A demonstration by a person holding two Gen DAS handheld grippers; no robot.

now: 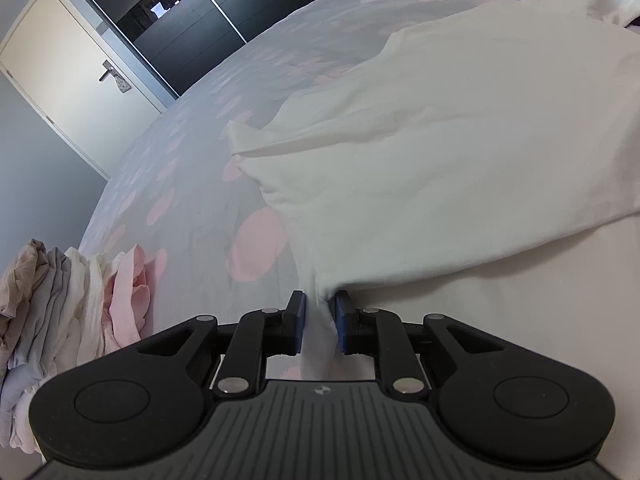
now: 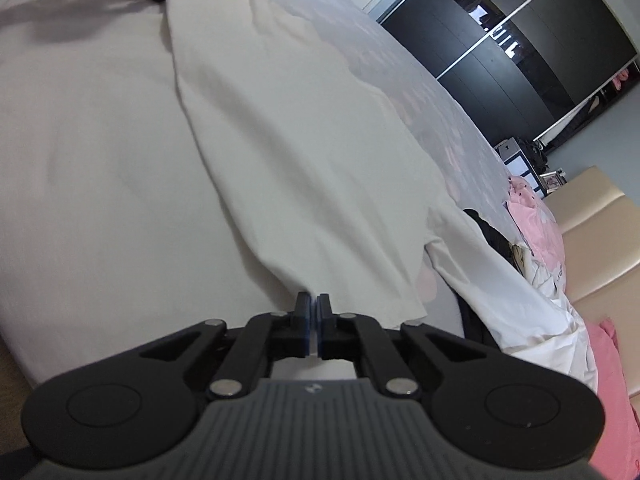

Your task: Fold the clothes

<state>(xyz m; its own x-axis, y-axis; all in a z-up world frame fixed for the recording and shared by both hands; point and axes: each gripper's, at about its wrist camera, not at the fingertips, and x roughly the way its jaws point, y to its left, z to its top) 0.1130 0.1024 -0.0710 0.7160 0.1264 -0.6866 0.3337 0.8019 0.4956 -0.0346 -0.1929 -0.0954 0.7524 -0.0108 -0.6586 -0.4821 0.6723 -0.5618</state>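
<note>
White garment (image 1: 440,140): spread over bed (image 1: 192,184), filling centre to 2 o'clock in left wrist view. Left gripper (image 1: 320,312): fingers narrowed, pinching bunched hem of same garment. Right gripper (image 2: 313,314): fingers pressed together on garment's edge at 6 o'clock. Stacked folded clothes (image 1: 64,304): at 8 o'clock, bed's edge. Loose laundry (image 2: 540,248): heaped at 3 o'clock, right wrist view.

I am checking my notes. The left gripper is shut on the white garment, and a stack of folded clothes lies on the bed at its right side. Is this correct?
Not quite: in the left wrist view the stack of folded clothes lies to the left of the left gripper, not the right. The gripper is indeed shut on the white garment.
</note>
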